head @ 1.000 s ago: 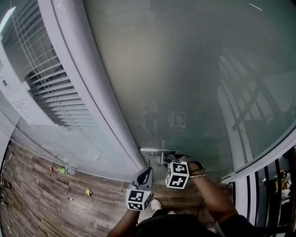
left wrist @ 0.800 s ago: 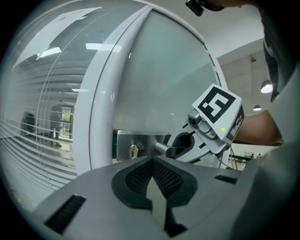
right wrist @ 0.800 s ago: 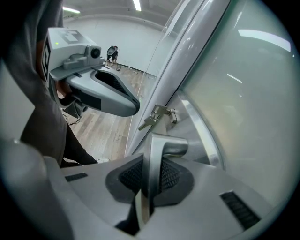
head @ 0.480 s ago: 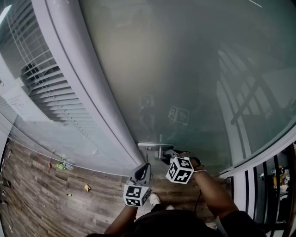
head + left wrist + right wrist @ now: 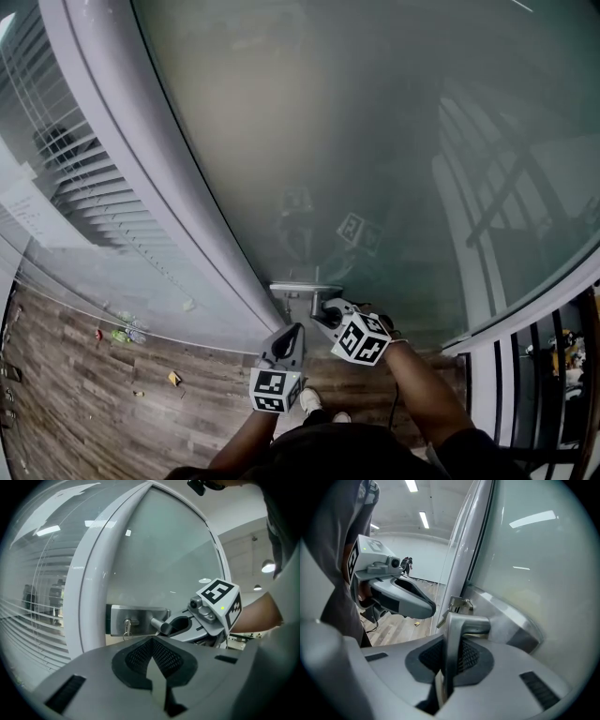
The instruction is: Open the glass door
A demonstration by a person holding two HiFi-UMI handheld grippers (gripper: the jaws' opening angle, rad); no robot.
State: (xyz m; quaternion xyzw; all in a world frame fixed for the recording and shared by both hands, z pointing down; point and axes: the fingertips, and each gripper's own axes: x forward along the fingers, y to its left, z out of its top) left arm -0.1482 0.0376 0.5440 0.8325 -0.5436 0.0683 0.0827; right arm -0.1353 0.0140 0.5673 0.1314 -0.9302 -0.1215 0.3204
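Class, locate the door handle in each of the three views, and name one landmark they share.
Head view: door handle low centre, just below the lock plate.
Left gripper view: handle at centre, at the lock plate's right end.
Right gripper view: handle bottom centre, gripped by the right gripper.
Shared landmark: the lock plate.

No lettering can be read anywhere. The marker cubes [image 5: 361,337] bear only black-and-white square patterns — no words.
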